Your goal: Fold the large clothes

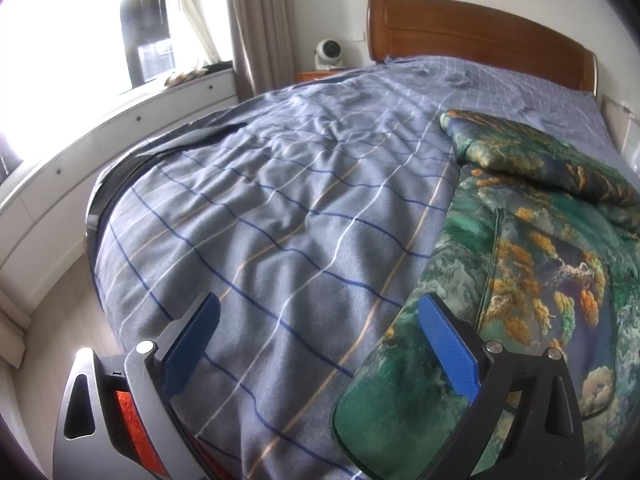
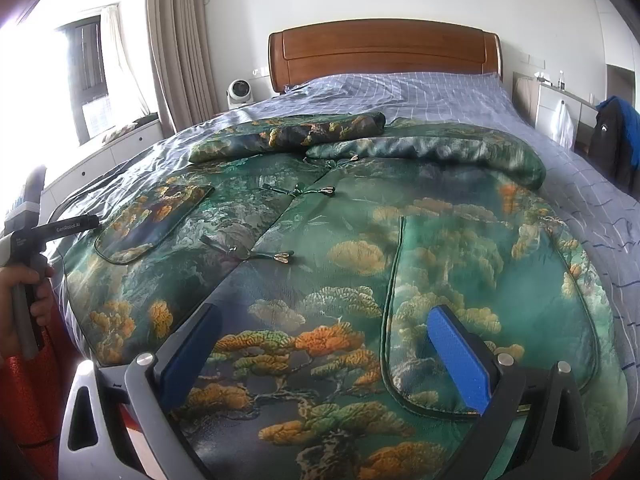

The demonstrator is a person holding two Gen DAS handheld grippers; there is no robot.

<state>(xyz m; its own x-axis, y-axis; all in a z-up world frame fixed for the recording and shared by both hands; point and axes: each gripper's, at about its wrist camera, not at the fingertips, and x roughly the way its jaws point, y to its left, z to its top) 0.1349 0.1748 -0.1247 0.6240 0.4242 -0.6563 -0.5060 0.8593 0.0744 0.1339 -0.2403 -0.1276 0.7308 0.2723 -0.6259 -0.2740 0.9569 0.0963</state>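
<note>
A large green jacket [image 2: 320,264] with orange pine patterns lies front-up on the bed, with both sleeves folded across its top. It also shows in the left wrist view [image 1: 532,248], at the right. My right gripper [image 2: 320,344] is open and empty, just above the jacket's lower hem. My left gripper [image 1: 320,336] is open and empty, above the bedspread at the jacket's left lower corner. Its handle, held in a hand, shows at the left of the right wrist view [image 2: 32,232].
The bed has a blue checked cover [image 1: 260,208] and a wooden headboard [image 2: 384,52]. A white window bench [image 1: 80,140] runs along the left. A small white fan [image 2: 240,94] stands on a nightstand. Dark clothes hang at the right [image 2: 612,140].
</note>
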